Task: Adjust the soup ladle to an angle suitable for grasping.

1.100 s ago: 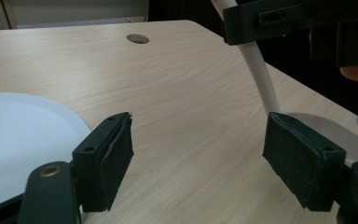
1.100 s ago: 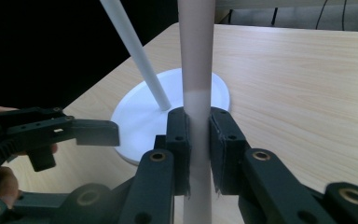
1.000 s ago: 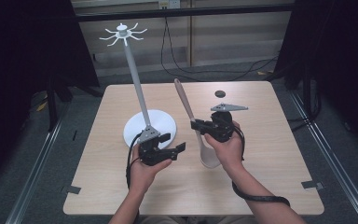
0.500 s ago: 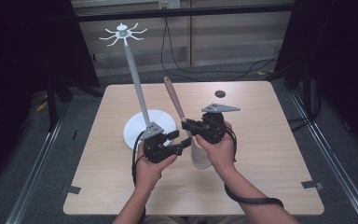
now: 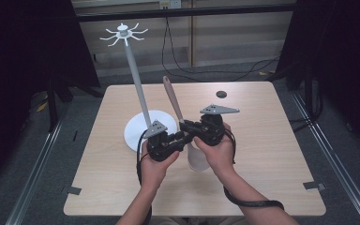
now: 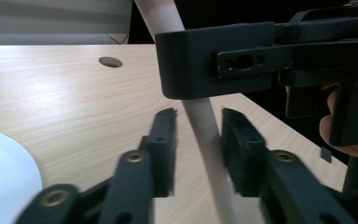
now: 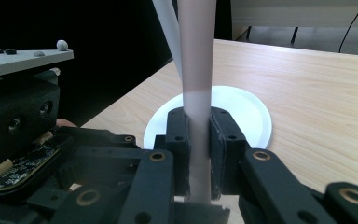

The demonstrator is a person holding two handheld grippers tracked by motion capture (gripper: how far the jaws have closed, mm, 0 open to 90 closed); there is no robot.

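A: Spatula (image 5: 178,117) first. Where is it?

B: Over the middle of the tabletop (image 5: 272,154), a little toward the near edge. Its pale blade hangs low just above the wood, and the pinkish handle slants up and away toward the far edge.

A: Who has it?

B: The right gripper (image 5: 191,127). In the right gripper view its pads (image 7: 178,140) press the handle from both sides, so it is clamped tight on the spatula.

A: And the left gripper (image 5: 180,137)?

B: Its jaws have just been closing around the same handle, just below the right one's hold. In the left gripper view the handle runs up between the two pads (image 6: 164,149), but a sliver of tabletop shows on each side of it, so they are not pressing yet.

A: What else stands on the table?

B: A white stand (image 5: 136,86) with a round base (image 5: 136,131) left of centre, just beside the left hand; its pole leans up to a ring of hooks. A small dark disc (image 5: 221,93) lies near the far edge.
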